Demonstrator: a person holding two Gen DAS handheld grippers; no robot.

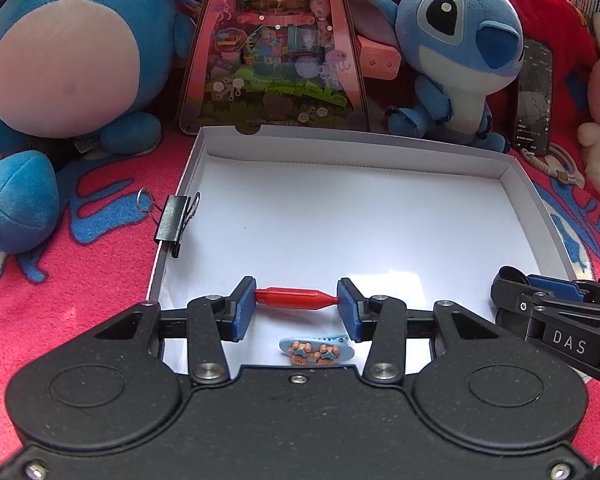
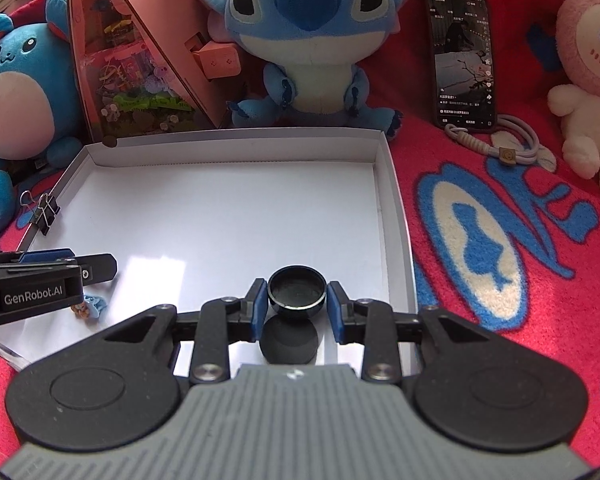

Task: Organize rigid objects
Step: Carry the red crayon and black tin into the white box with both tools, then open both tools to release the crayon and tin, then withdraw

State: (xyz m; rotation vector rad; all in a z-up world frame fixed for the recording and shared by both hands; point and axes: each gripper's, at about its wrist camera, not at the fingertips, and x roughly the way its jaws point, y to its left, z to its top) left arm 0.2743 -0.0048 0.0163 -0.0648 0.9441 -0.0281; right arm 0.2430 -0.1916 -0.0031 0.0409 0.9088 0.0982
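Note:
My left gripper (image 1: 296,300) is shut on a small red plastic piece (image 1: 296,297), held end to end between its blue pads over the near part of a white shallow box (image 1: 340,216). A light blue hair clip (image 1: 317,350) with small bear figures lies on the box floor just below it. My right gripper (image 2: 297,300) is shut on a black round cap (image 2: 297,291), held over the same box (image 2: 236,208) near its right wall. A black disc (image 2: 288,340) lies under it. The hair clip (image 2: 92,306) shows at the left.
A black binder clip (image 1: 176,220) is clamped on the box's left wall. Blue plush toys (image 1: 60,52), a pink toy house box (image 1: 276,40), a phone (image 2: 462,60) with a cable and a pink rabbit plush (image 2: 588,80) stand around on the red patterned blanket (image 2: 500,240).

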